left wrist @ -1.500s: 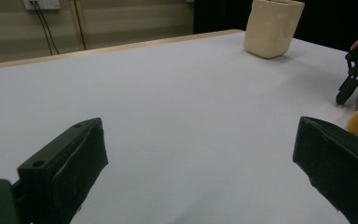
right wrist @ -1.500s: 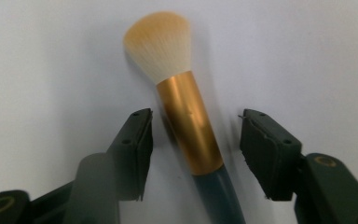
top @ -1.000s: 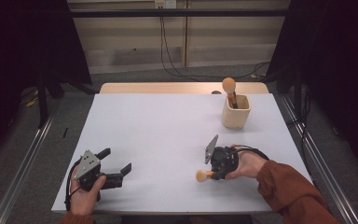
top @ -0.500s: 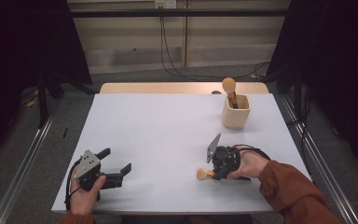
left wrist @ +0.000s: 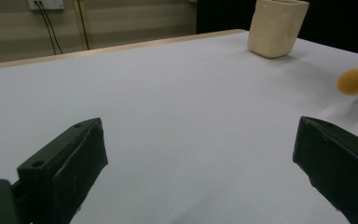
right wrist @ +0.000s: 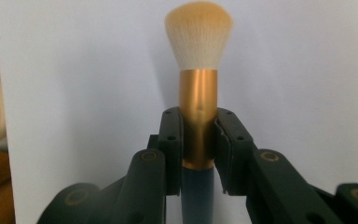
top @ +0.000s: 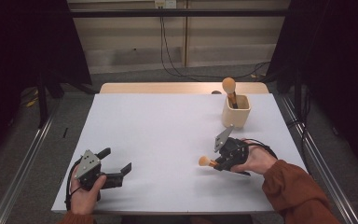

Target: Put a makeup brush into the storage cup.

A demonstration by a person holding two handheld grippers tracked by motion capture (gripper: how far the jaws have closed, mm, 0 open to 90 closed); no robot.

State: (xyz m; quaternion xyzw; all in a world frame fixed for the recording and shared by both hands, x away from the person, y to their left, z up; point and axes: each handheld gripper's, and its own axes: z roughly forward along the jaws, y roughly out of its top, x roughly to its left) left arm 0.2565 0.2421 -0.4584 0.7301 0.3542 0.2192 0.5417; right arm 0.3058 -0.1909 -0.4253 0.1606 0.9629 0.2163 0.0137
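Dark curtains and a pale back wall with trailing cables frame a white desk (top: 168,140), bare but for a cream holder (top: 237,111) near its far right corner, where one makeup brush (top: 230,90) already stands head up. Compared with a second ago, the right hand-held gripper (top: 216,162) has drifted slightly toward the holder and lifted a little, carrying a second makeup brush (top: 207,162) with it; the brush head now hangs just clear of the desk, at the near right. I take this to mean the pick-up is done and the carry to the holder has begun. In the right gripper view its jaws are clamped tight on the brush's gold metal ferrule (right wrist: 196,121), one pad on each side, with the dark blue handle (right wrist: 196,196) running back between the jaws. The bristles (right wrist: 198,35) form a dense, rounded dome, white at the base and shading to orange-tan at the tips, and look soft and undisturbed. The left hand-held gripper (top: 121,161) has not moved; it rests at the near left of the desk with its jaws spread wide and nothing between them, pointing across the surface toward the holder.
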